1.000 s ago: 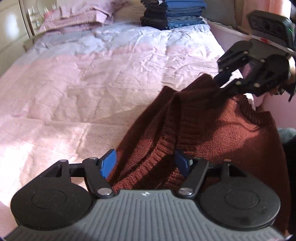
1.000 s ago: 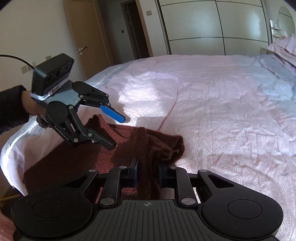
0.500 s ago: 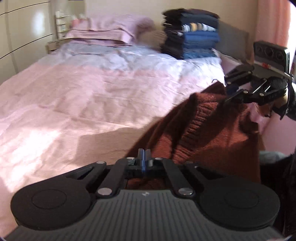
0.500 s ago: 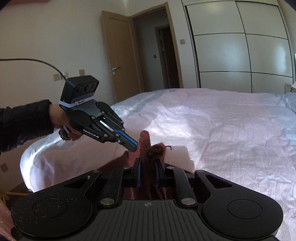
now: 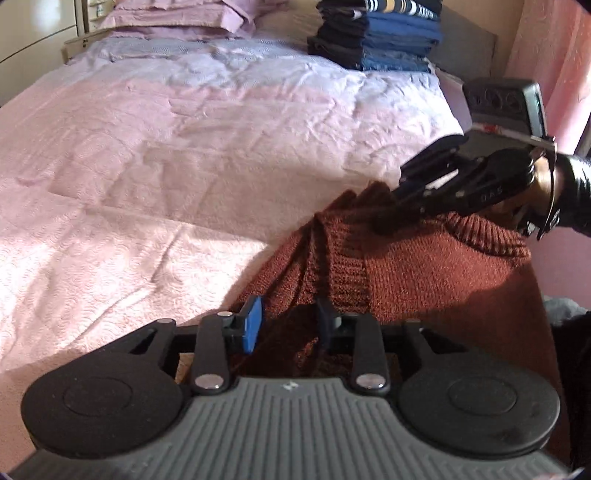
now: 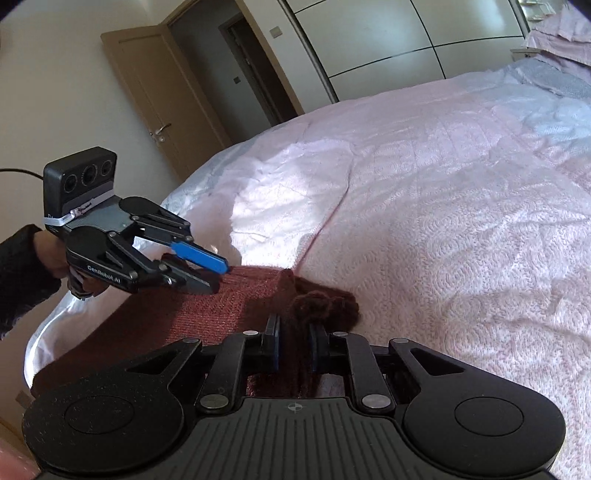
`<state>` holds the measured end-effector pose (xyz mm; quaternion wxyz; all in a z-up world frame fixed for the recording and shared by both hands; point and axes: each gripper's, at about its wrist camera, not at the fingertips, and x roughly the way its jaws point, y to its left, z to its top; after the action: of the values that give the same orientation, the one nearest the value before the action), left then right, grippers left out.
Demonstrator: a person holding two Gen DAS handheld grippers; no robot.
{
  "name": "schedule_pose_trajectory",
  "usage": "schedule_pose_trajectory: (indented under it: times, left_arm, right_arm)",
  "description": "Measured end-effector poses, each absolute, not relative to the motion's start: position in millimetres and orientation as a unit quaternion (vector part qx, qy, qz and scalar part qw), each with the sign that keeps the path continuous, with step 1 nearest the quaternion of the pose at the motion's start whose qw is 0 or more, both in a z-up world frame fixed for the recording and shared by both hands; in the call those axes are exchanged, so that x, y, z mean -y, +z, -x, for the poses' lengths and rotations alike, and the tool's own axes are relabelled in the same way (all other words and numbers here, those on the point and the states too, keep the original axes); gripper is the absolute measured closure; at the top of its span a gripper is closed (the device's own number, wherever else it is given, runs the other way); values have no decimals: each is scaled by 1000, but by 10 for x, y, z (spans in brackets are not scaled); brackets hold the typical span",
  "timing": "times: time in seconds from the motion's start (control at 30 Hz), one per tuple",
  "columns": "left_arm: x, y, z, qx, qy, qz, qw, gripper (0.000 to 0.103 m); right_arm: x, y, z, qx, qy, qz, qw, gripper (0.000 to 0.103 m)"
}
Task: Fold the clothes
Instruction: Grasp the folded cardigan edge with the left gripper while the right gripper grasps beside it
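One rust-brown knitted sweater (image 5: 424,273) at lower right, two tongs – left tongs (image 5: 286,325) and right tongs (image 6: 293,347) – one pink-covered bed (image 5: 184,147), one stack of folded dark clothes (image 5: 384,33) at upper right, one wooden door (image 6: 155,96) at upper left.

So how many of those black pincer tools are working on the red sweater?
2. The left tool, jaws opening, hovers at the sweater's left part; the right tool is clamped on a bunched fold nearer the bed's middle.

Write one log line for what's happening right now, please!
left gripper: opening, sweater between jaws | right gripper: shut on sweater | bed: sweater at edge
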<state>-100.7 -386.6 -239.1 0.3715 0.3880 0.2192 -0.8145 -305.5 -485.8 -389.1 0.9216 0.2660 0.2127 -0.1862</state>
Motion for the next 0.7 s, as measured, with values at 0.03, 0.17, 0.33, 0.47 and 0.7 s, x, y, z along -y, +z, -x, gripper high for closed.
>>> schedule_pose_trajectory:
  times: [0.03, 0.17, 0.33, 0.47, 0.7]
  left_arm:
    - [3848, -2399, 1010, -217, -814, -390, 371, 80]
    - [3624, -2297, 869, -200, -813, -372, 401, 91]
    - [3567, -2363, 702, -222, -796, -358, 434, 90]
    - [3565, -2246, 784, -213, -801, -341, 444, 90]
    - [3618, -2282, 1427, -199, -807, -396, 391, 87]
  right_arm:
    - [4818, -3843, 3045, -210, -181, -252, 927, 90]
    - [4686, -3640, 2956, -164, -106, -192, 962, 90]
    - [4989, -3858, 2846, -213, -153, -220, 940, 89]
    - [5162, -3990, 2914, -228, -173, -265, 921, 89]
    - [5077, -3862, 2975, -239, -193, -263, 915, 64]
